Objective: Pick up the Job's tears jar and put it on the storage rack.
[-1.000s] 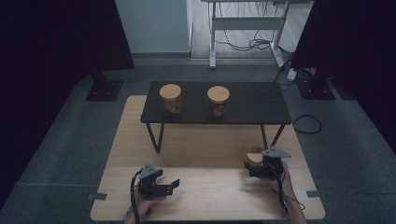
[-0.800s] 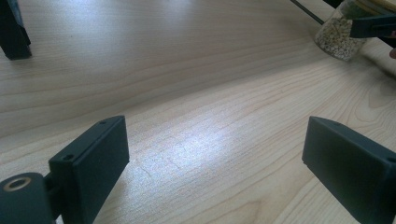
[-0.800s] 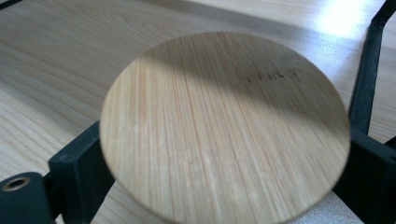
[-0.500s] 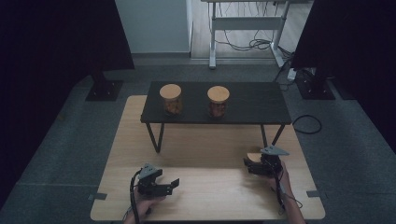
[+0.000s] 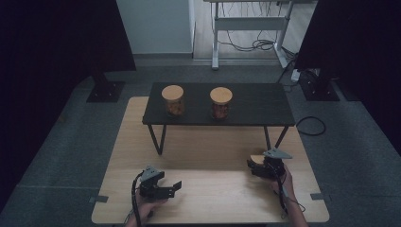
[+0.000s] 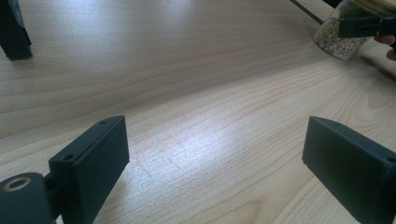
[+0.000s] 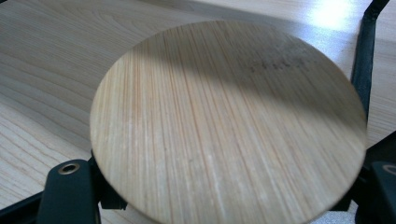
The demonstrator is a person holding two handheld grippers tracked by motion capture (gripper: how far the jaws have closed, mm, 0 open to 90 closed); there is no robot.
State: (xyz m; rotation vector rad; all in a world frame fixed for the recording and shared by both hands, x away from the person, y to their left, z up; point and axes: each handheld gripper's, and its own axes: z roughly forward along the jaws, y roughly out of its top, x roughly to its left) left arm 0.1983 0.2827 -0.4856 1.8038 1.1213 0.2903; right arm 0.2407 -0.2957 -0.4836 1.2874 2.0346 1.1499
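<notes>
A small glass jar with a round bamboo lid [image 7: 229,126] stands on the light wooden tabletop [image 5: 213,194] at the front right. My right gripper [image 5: 257,169] is shut on it just under the lid; its jaws have just been closing with the jar between them. In the left gripper view the same jar [image 6: 337,41] shows pale grains inside and a black jaw across its neck. My left gripper [image 5: 175,187] rests low at the front left, open, with bare wood between its fingers [image 6: 93,158].
A low black table [image 5: 255,106] stands across the far half of the wooden top, on thin legs. Two more jars with bamboo lids sit on it, one at left [image 5: 172,100] and one at centre [image 5: 221,102]. Dark stands and cables lie on the floor beyond.
The right gripper's jaws have drawn in on the jar. Both hands have kept their places and the left gripper looks the same.
</notes>
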